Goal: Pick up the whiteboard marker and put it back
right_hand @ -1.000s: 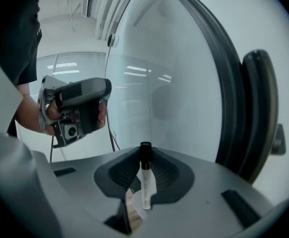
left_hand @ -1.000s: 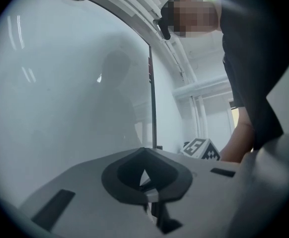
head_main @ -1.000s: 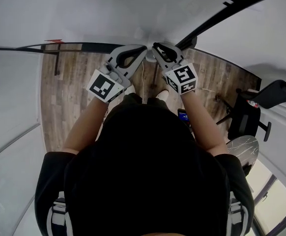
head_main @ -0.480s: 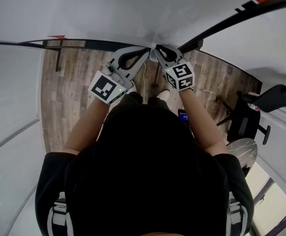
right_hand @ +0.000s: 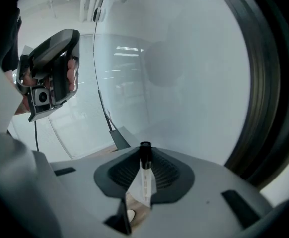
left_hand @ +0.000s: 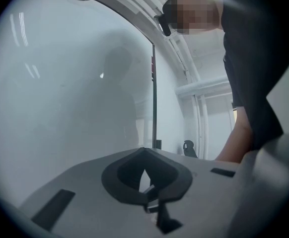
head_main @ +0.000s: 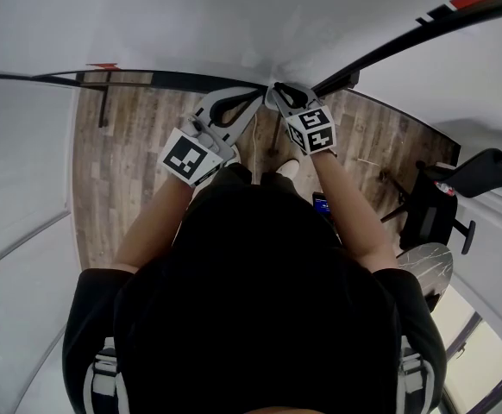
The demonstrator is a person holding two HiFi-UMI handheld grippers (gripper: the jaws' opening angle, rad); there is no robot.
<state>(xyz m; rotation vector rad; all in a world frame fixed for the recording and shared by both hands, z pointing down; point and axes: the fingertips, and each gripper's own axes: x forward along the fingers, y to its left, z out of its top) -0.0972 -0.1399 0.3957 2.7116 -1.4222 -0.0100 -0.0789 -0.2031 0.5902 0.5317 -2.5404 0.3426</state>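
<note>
A black shirt [head_main: 251,309] fills the bottom of the head view. Two bare arms reach out from it, away from the body. Each arm ends at a tool with a cube on it. The left cube [head_main: 188,158] and the right cube [head_main: 312,128] are white with black squares.

The left gripper [head_main: 251,95] and the right gripper [head_main: 277,91] sit close together, with their tips near each other. Both point at the big whiteboard [head_main: 234,24].

In the left gripper view, the two jaws are closed up. Only a thin slit shows between the dark pads, and nothing is in it.

In the right gripper view, the jaws are pressed on the whiteboard marker [right_hand: 144,175]. The marker has a white body and a black cap [right_hand: 145,150]. It stands between the two dark ribbed pads. The cap end pokes out past the tips, toward the board. I cannot tell if the cap touches the board. Off to the left in this view is the other tool, with fingers [right_hand: 73,74] wrapped around its handle.

Far below the tools is a brown wood floor [head_main: 122,162]. A white shoe [head_main: 287,167] shows on it, just past the shirt. A black chair [head_main: 432,210] stands on the floor to the right, well apart from the tools.
</note>
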